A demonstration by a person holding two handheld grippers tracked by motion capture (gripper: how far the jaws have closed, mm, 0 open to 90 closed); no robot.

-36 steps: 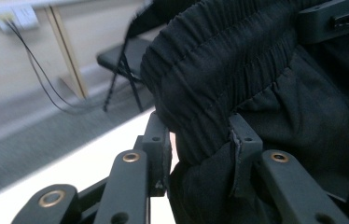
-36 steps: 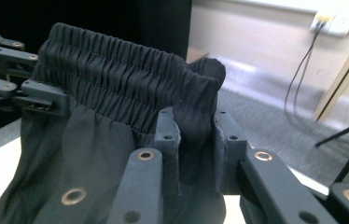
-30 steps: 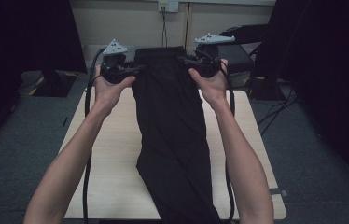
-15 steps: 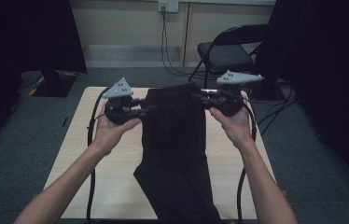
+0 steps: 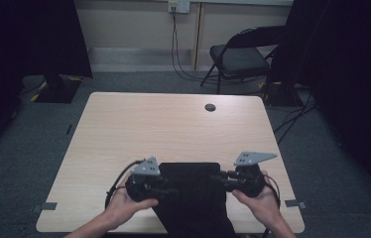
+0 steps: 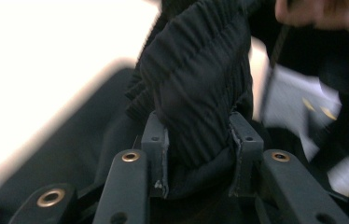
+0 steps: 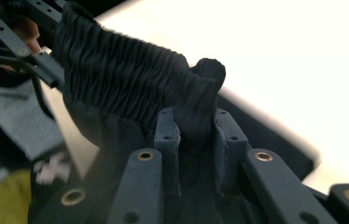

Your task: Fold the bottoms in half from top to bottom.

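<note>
Now both claws, left gripper (image 5: 173,189) and right gripper (image 5: 216,176), clenched on black trousers (image 5: 193,198), waistband crosswise, legs toward person.

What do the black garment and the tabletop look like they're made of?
The black garment looks like soft matte woven or knit fabric: its gathered, ribbed band suggests elastic, and it bunches between each hand-held gripper's jaws. The table looks like pale wood-grain laminate, smooth with faint streaks; solid wood can't be ruled out.

Table state
Light wood table (image 5: 139,129), rounded corners, dark round grommet (image 5: 210,107) near far edge. Black garment (image 5: 193,173) lies folded at near edge, centre, hanging over the edge. Rest of top bare.
</note>
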